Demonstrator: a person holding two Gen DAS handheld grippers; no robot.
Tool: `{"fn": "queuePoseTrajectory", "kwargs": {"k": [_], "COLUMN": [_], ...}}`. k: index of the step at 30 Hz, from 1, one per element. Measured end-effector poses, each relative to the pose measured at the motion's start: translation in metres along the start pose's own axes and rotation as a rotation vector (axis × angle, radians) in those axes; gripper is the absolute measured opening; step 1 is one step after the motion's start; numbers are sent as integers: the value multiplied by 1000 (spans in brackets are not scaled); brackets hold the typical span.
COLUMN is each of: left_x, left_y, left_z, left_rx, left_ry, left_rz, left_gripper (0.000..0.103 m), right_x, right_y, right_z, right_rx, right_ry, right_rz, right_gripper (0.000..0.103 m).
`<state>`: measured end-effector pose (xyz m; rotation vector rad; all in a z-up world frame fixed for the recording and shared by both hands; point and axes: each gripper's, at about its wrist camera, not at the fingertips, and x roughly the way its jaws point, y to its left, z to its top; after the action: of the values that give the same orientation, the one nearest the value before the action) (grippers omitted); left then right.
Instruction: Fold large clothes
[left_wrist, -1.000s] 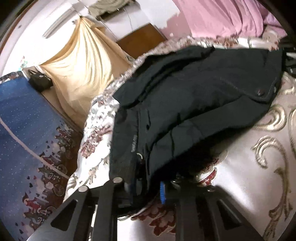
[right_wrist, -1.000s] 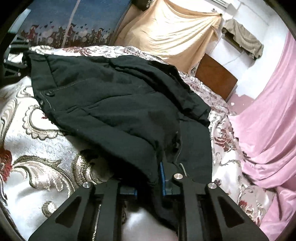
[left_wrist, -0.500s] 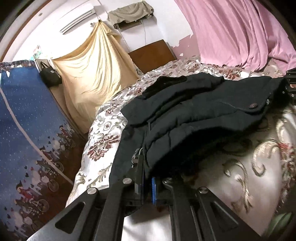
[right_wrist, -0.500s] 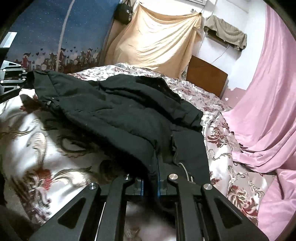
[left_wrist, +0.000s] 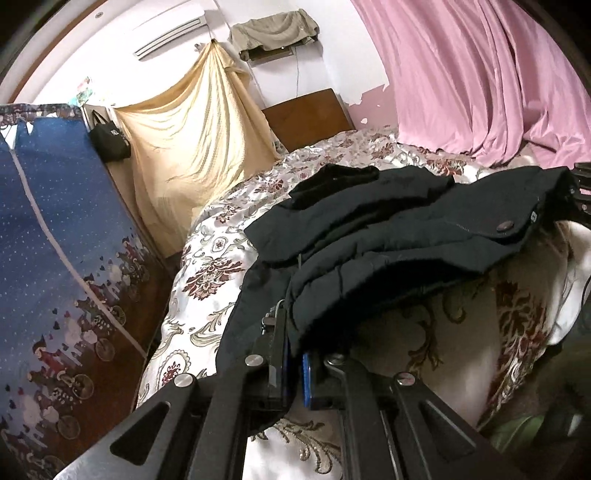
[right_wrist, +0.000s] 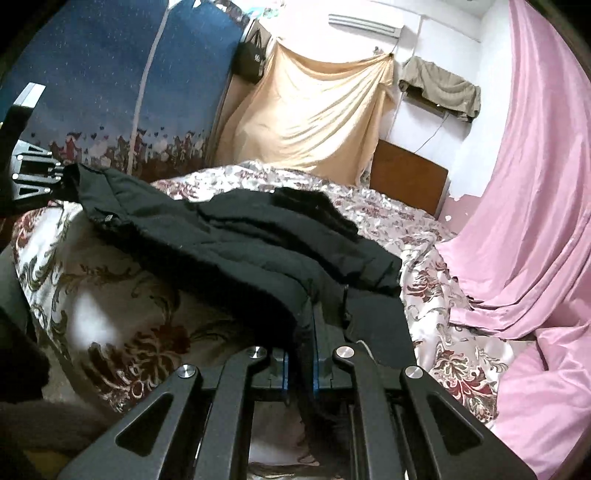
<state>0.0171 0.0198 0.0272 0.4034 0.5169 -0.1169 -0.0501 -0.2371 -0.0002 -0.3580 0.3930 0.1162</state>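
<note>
Currently left tongs (left_wrist: 293, 363) and right tongs (right_wrist: 299, 363) each pinch the black jacket's (left_wrist: 388, 236) hem, lifted above the floral bedspread (left_wrist: 218, 258).

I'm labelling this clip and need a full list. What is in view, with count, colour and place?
Black padded jacket: one, lying on the bed, near hem lifted.
Floral satin bedspread: one, cream and maroon, under the jacket.
Pink curtain: one, right of the bed.
Beige draped cloth: one, at the far wall.
Blue patterned panel: one, left of the bed.
Wooden headboard: one, brown.
Left hand-held gripper: black, shut on the hem.
Right hand-held gripper: black, shut on the hem.
</note>
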Motion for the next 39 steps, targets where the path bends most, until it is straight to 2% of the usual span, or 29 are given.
{"fn": "queuePoseTrajectory", "kwargs": {"k": [9,15,19,29,39], "left_x": [19,50,81,154,240], "left_y": [20,41,50,67,77], "left_z": [53,104,138,207,265], "left_rx": [-126,-153,-149,-108,-82], "left_ry": [-44,-95,-88,-63,-59], "left_rz": [21,21,18,24,51], "left_gripper": [6,6,6,6,6], "right_x": [23,62,99,193,291], "right_y": [-23,-55,-80,-121,-152], "right_z": [38,84,114,168,216], "right_rx": [114,143,184,197,168], "right_ry": [-76,-119,-94,-56,-26], "right_rz": [9,-9,-18,-54,-93], "right_gripper": [6,6,6,6,6]}}
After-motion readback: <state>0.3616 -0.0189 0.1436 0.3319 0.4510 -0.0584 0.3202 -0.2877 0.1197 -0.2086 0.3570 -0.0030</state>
